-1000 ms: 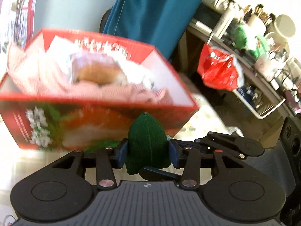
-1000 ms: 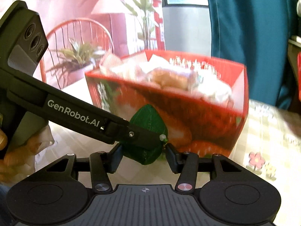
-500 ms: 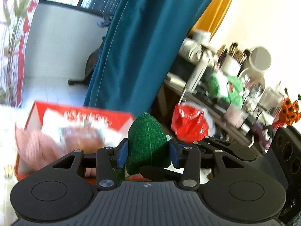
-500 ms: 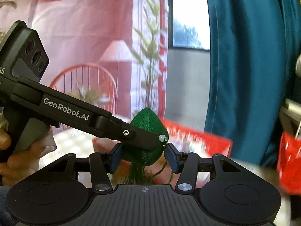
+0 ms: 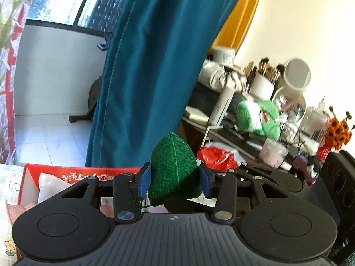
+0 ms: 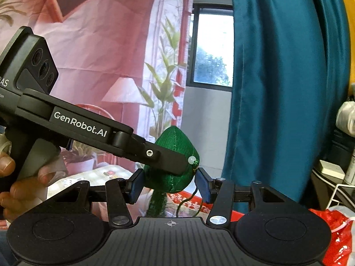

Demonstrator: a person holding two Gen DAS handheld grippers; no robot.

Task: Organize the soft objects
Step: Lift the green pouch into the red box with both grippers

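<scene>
Red box (image 5: pixel 66 173) low at lower left of left view, cloths inside. Left gripper (image 5: pixel 175 182) and right gripper (image 6: pixel 169 182) both clamp green pouch (image 5: pixel 174 173) at frame centre, above box. Pouch likely light, squashy; grip across middle, clear of tassel (image 6: pixel 158 201).

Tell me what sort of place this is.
Probably a lived-in home room: a long teal curtain by a window, a cluttered shelf with a white cup of makeup brushes, and a round white mirror.
</scene>
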